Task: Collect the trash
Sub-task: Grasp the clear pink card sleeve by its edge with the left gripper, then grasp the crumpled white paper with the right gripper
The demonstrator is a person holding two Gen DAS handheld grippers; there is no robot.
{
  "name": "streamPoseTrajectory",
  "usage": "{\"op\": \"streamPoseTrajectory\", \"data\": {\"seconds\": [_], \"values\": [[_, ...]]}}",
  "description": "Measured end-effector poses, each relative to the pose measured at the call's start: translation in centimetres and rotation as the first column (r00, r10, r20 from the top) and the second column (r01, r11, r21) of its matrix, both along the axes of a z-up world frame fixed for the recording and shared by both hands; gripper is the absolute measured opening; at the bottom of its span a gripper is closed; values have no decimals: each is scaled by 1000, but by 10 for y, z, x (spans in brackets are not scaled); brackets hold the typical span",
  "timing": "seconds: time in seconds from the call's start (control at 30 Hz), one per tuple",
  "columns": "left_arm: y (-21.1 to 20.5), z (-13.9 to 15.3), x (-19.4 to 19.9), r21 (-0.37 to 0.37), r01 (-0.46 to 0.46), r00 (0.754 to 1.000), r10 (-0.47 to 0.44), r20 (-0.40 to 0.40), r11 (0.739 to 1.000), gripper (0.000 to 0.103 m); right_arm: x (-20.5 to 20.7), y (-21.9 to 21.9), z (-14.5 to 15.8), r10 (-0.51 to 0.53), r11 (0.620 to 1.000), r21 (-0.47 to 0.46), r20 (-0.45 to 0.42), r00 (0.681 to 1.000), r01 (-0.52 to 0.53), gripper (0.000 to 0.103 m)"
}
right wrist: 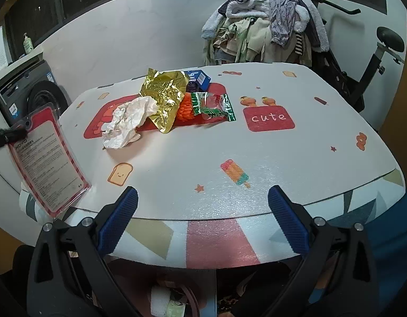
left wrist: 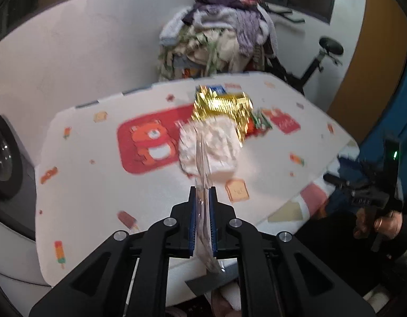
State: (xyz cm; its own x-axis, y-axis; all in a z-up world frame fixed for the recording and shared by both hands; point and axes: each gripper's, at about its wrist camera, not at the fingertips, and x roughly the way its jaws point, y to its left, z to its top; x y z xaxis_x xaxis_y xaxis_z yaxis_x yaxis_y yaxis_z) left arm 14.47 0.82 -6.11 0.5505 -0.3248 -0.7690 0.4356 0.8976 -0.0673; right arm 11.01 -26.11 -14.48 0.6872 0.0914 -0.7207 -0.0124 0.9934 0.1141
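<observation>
Your left gripper (left wrist: 202, 198) is clamped on a flat, clear plastic package (right wrist: 46, 158), the kind with a red-bordered printed card inside; in the left wrist view you see it edge-on, a thin glossy sheet pinched between the ribbed blue pads (left wrist: 193, 211), and in the right wrist view it hangs off the table's left edge, tilted, held near its top corner. Gripping it by the thin edge makes sense: the sheet is stiff and slick, so a broad face would give the pads nothing to bite. Your right gripper (right wrist: 203, 211) stands wide open and empty just short of the near rim of the table (right wrist: 282, 158), which wears a white, slightly pebbled foam cover printed with toast, ice lollies and a red "cute" patch. The rest of the trash sits bunched near the table's middle, likely because it was dropped there as one heap: a crumpled white paper wad (right wrist: 129, 121), soft and creased; a crinkled gold foil wrapper (right wrist: 163, 95) leaning over it, shiny and springy; a green and clear snack wrapper (right wrist: 216, 108) lying flat over something orange and knobbly; and a small blue carton (right wrist: 198, 79) behind them. I judge the foil will rustle and slip, the paper will compress easily.
</observation>
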Motion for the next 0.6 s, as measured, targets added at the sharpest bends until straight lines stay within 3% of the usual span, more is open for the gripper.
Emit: {"op": "streamPoseTrajectory", "data": {"seconds": [0.2, 0.47, 0.6], "values": [[-5, -28, -5, -6, 6, 1000, -6, -24, 1000, 5, 2, -2, -5, 1, 1000, 2, -19, 1000, -1, 97], [11, -16, -2, -28, -7, 1000, 7, 25, 1000, 4, 35, 18, -6, 130, 987, 95, 10, 992, -130, 96], [27, -8, 2, -70, -40, 998, 43, 46, 997, 4, 78, 47, -11, 189, 972, 136, 16, 982, -189, 81]]}}
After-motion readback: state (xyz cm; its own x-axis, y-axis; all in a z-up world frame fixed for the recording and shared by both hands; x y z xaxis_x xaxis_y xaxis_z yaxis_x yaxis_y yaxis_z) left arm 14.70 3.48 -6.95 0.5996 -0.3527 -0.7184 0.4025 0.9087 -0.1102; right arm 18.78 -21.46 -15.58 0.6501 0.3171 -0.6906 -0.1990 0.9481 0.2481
